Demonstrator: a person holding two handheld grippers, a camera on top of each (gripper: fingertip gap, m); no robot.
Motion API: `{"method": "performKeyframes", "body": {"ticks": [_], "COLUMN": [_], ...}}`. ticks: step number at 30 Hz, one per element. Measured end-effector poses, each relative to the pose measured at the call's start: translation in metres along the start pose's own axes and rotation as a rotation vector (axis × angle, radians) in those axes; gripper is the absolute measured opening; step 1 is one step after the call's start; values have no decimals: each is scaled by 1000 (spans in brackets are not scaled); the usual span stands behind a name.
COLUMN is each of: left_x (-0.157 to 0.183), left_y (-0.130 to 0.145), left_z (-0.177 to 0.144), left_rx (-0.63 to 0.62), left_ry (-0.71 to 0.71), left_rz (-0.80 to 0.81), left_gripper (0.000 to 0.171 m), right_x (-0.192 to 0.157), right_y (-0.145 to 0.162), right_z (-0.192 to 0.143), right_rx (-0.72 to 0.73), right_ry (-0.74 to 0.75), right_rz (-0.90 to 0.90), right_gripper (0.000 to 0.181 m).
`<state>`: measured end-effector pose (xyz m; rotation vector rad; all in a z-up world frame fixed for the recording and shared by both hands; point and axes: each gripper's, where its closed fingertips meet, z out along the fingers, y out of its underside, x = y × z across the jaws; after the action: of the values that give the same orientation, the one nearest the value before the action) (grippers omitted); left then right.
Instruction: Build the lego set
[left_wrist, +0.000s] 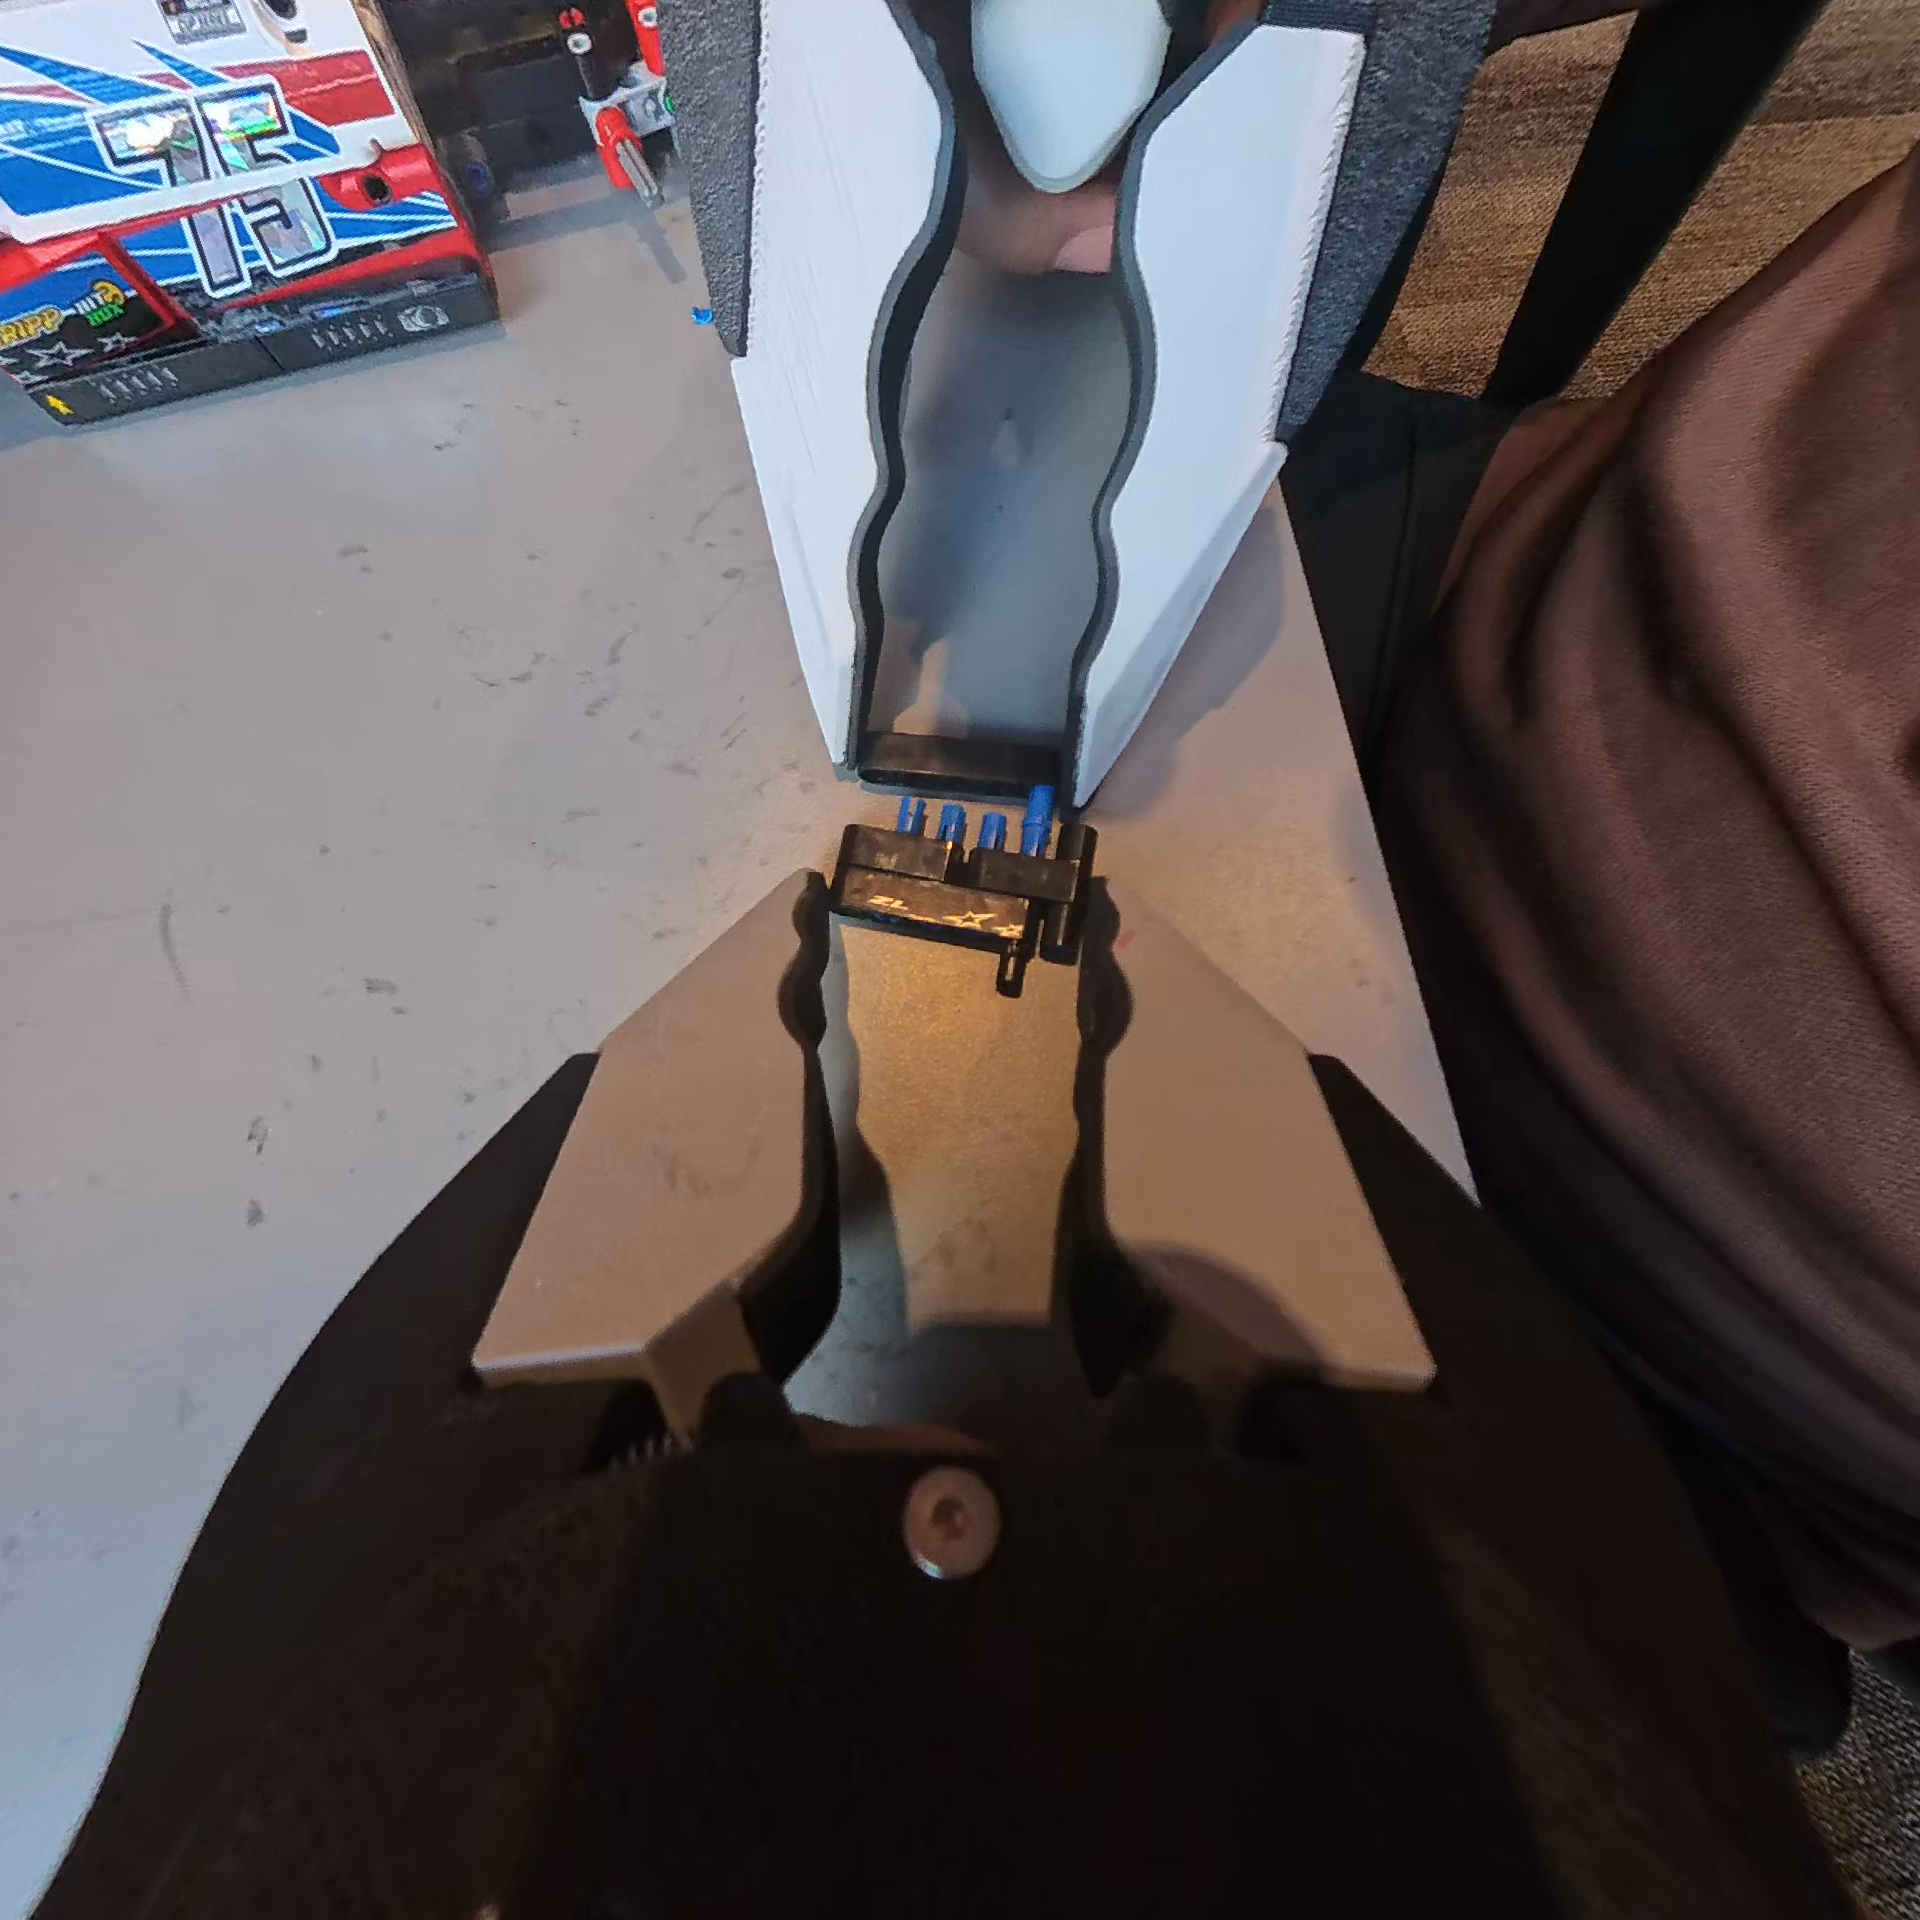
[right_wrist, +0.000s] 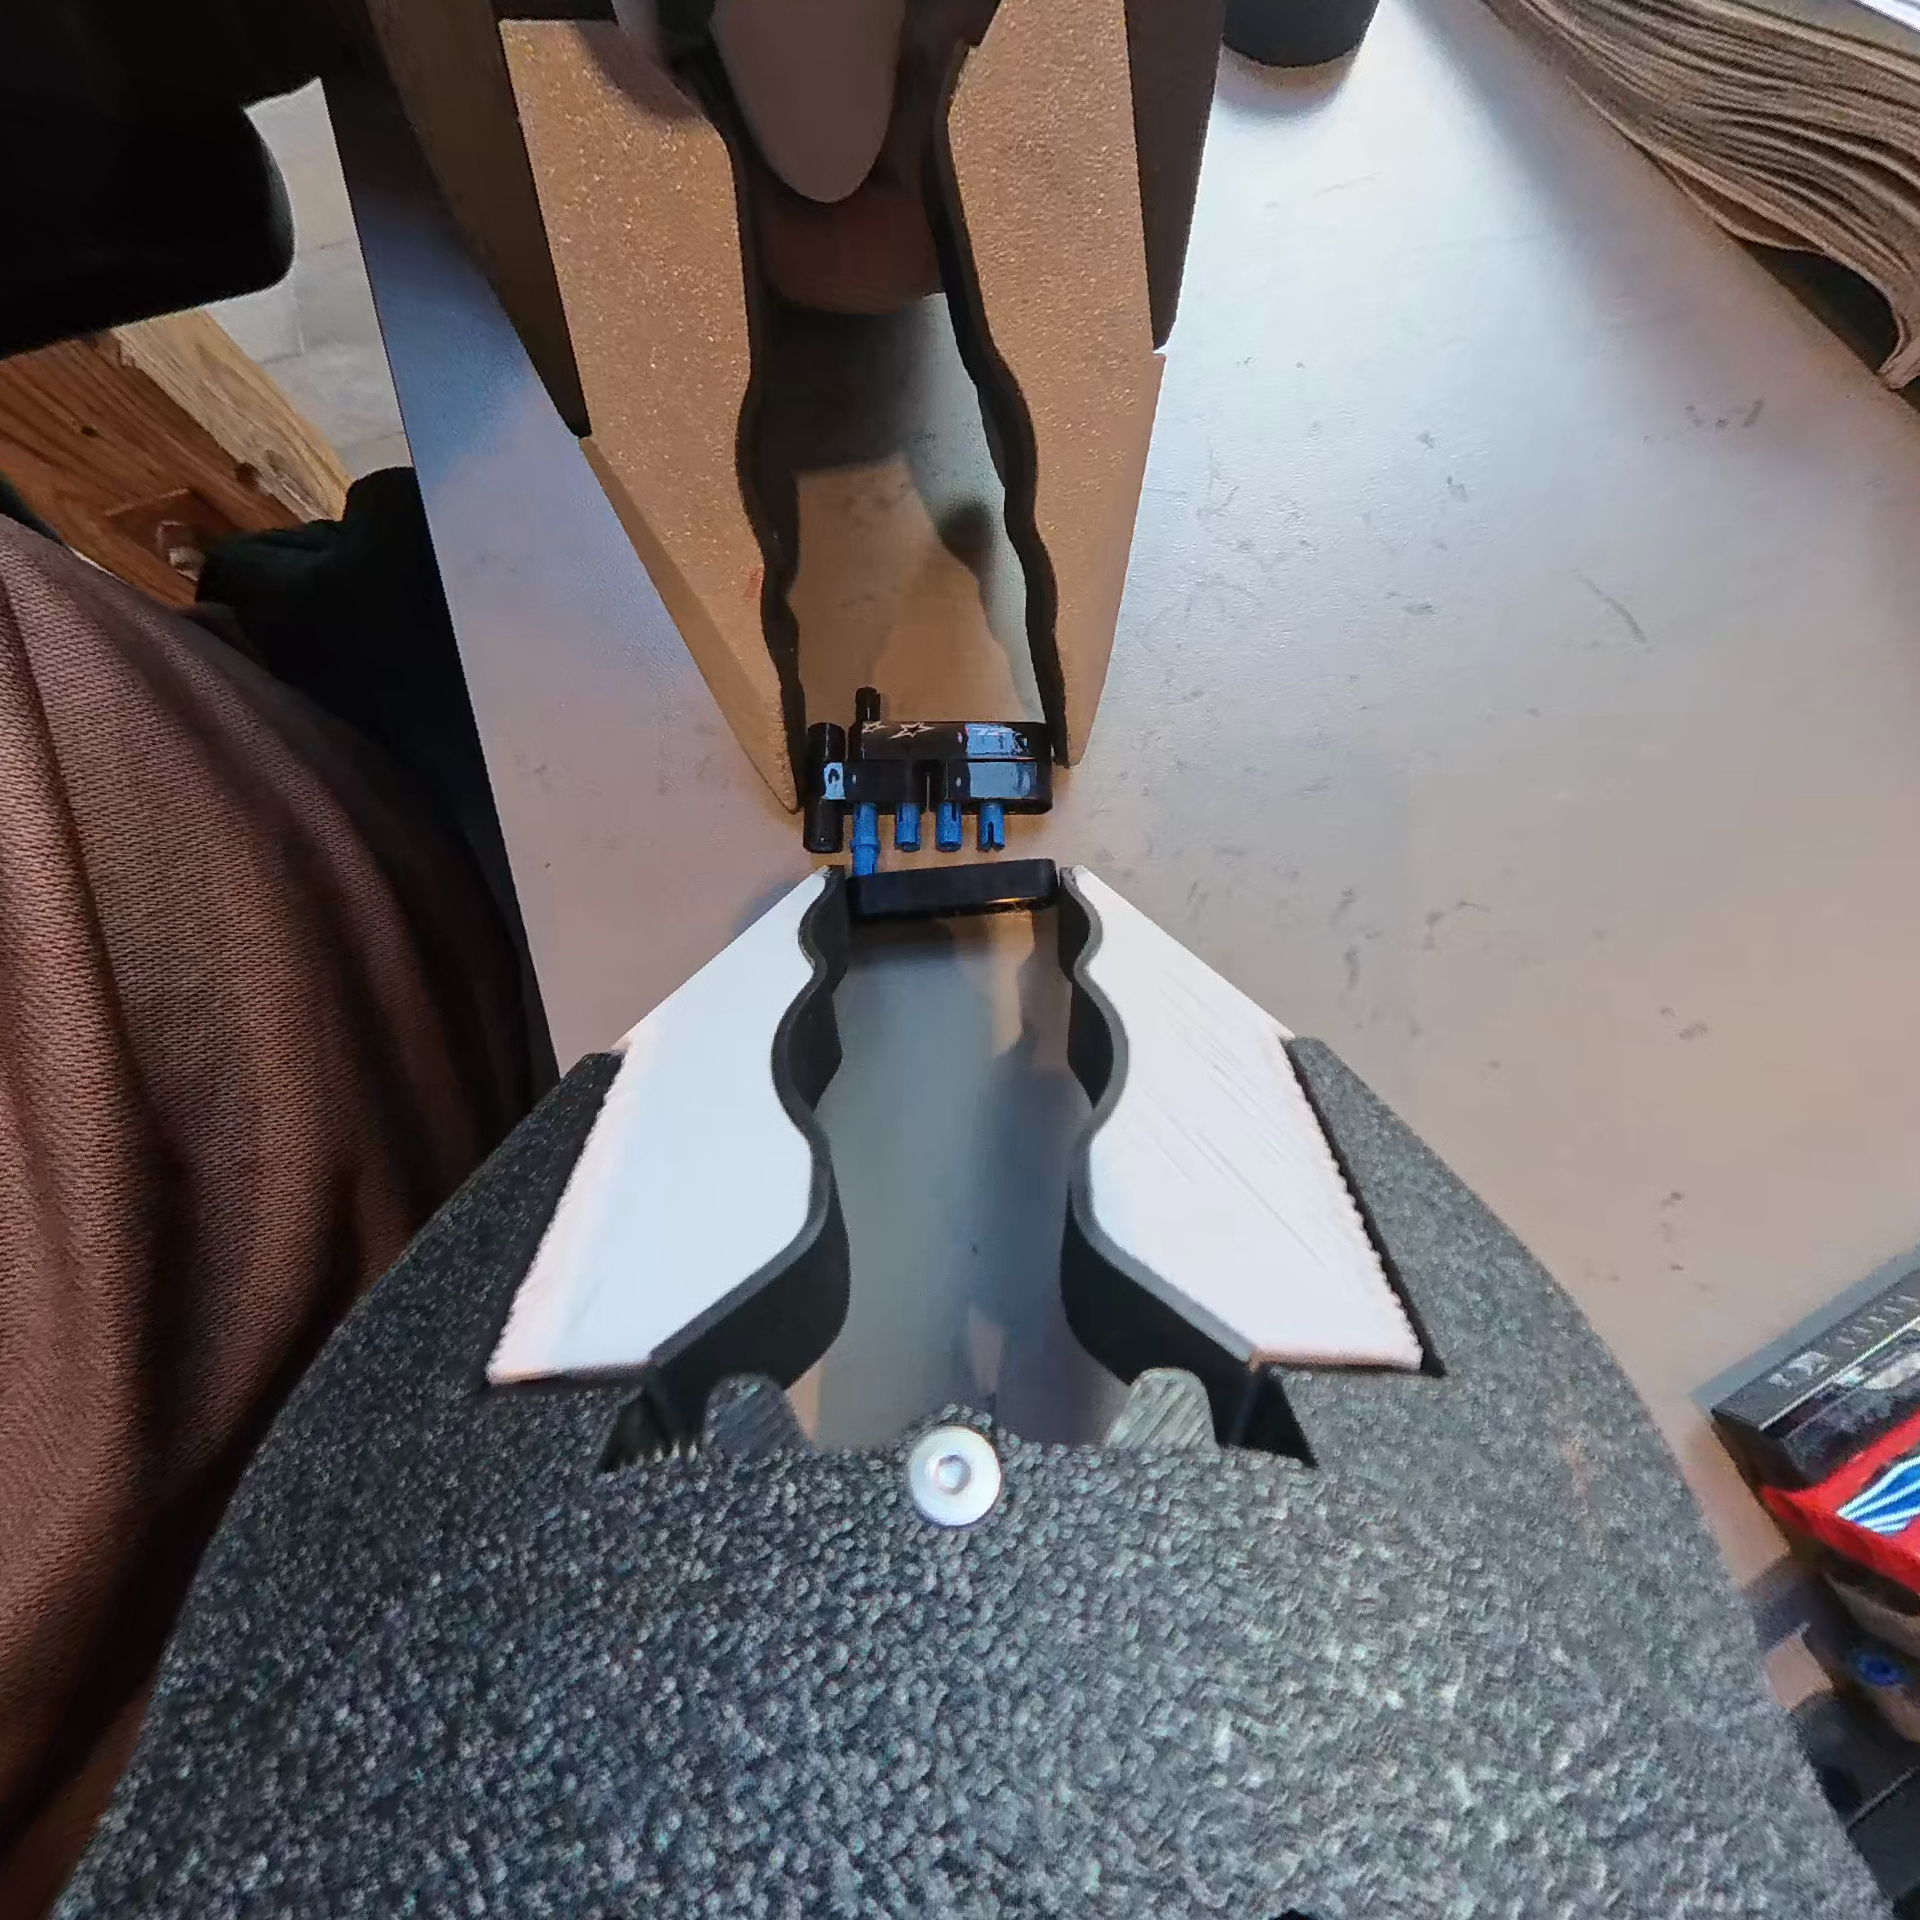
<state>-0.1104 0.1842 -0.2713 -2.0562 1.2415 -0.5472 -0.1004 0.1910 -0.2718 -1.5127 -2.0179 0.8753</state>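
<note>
Left gripper (left_wrist: 961, 904) pinches the black pin assembly (left_wrist: 961, 883) — blue pins (left_wrist: 977, 826) out — facing the black beam (right_wrist: 951, 888) pinched by the right gripper (right_wrist: 951, 883), nearly touching.

A black assembly (left_wrist: 961, 894) with four blue pins (left_wrist: 977, 826) faces a flat black beam (left_wrist: 961, 758), just apart.

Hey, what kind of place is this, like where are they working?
Probably a hobby or work table indoors: a scuffed pale tabletop, a half-built lego car at its far end, a dark chair on carpet, and a paper stack.
</note>
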Motion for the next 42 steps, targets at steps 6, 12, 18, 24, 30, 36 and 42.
{"method": "performKeyframes", "body": {"ticks": [6, 12, 18, 24, 30, 36, 42], "left_x": [0, 0, 0, 0, -6, -28, -47], "left_y": [0, 0, 0, 0, 1, 4, 7], "left_z": [0, 0, 0, 0, -2, -5, -8], "left_rx": [0, 0, 0, 1, 2, 7, 8], "left_ry": [2, 7, 8, 11, 7, -36, -104], "left_rz": [2, 3, 3, 6, -7, -67, -130], "left_gripper": [47, 47, 47, 47, 47, 47, 47], "right_x": [0, 0, 0, -1, 3, 28, 61], "right_y": [0, 0, -1, -1, -2, -1, 2], "right_z": [0, 0, 1, 1, 1, -3, -9], "right_rx": [4, 6, 8, 10, 12, 23, 27], "right_ry": [-8, -20, -31, -42, -32, 71, 207], "right_rz": [0, 0, -6, -12, -24, -41, 36], "right_gripper": [41, 41, 41, 41, 41, 41, 42]}}
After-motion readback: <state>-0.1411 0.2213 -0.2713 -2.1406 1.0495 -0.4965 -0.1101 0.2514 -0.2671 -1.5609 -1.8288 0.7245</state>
